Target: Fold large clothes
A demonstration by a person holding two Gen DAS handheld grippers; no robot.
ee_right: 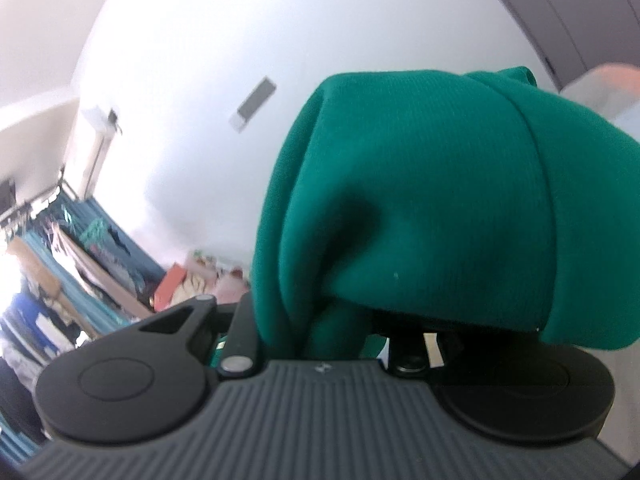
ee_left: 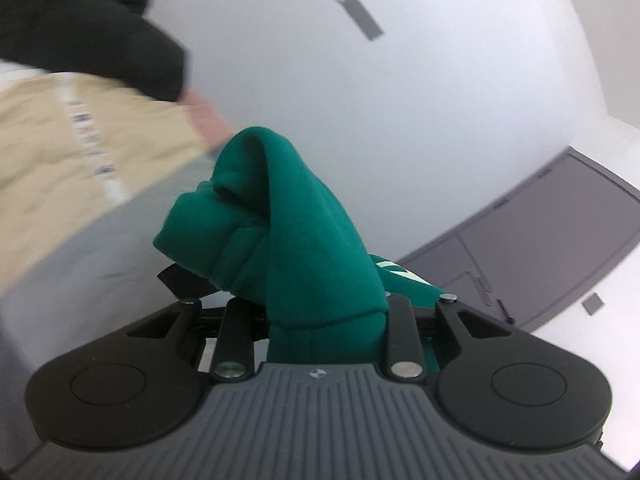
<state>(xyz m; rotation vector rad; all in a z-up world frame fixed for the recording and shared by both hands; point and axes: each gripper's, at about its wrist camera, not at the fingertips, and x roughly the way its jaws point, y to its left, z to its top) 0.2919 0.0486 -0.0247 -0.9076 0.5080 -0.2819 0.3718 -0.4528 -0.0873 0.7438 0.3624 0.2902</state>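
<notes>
Gripping bunched folds of the thick green knit garment (ee_left: 304,240), the left gripper (ee_left: 320,304) and right gripper (ee_right: 320,332) each stay-free clamp it aloft against the white wall (ee_left: 360,100). Judged step: lifting to spread; next, lay flat.

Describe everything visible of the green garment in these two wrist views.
The green garment is a thick, knit-looking deep green fabric, bunched into soft folds and rolls. It sits gathered in the left gripper and drapes over the right gripper too, hiding the fingertips of both. A stitched seam runs across it in the right view, and a pale stripe or print shows at its lower edge in the left view. Its full shape is hidden.
</notes>
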